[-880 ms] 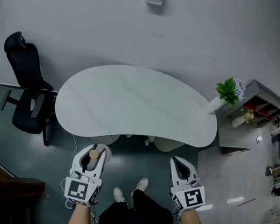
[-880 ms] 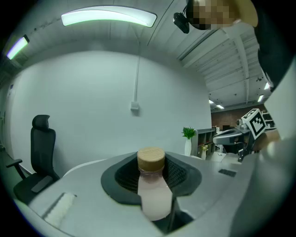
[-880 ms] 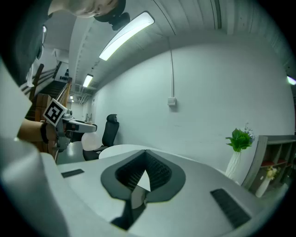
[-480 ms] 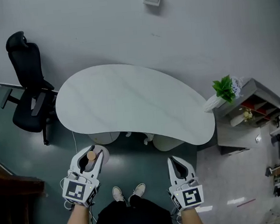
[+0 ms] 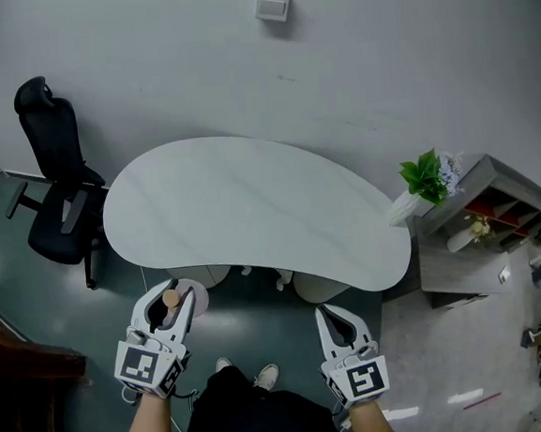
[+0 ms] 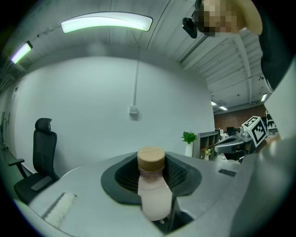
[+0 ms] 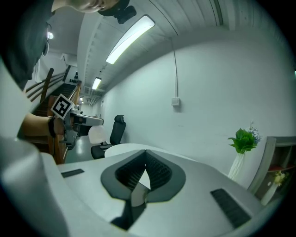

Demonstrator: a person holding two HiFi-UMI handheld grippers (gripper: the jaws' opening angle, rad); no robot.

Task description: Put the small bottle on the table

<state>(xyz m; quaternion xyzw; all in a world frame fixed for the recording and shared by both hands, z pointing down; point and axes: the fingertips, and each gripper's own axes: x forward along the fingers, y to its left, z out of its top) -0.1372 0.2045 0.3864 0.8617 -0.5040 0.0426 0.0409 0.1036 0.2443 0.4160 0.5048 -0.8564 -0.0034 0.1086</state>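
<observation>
Tabletop (image 5: 251, 203) sits centre, wall (image 5: 379, 60) behind it. Chair (image 5: 56, 182) off its left end; plant (image 5: 424, 176) and shelf unit (image 5: 479, 230) off its right end. Near side, over the floor (image 5: 261, 324), 2 items: left claw (image 5: 167, 290) with small bottle (image 5: 171, 299) in it, right claw (image 5: 328, 311) well apart.

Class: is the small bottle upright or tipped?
Upright: in the left gripper view the bottle stands straight, with its cap on top.

A black office chair (image 5: 57, 196) stands well apart from a green plant (image 5: 424, 176) beside shelves (image 5: 462, 255).
</observation>
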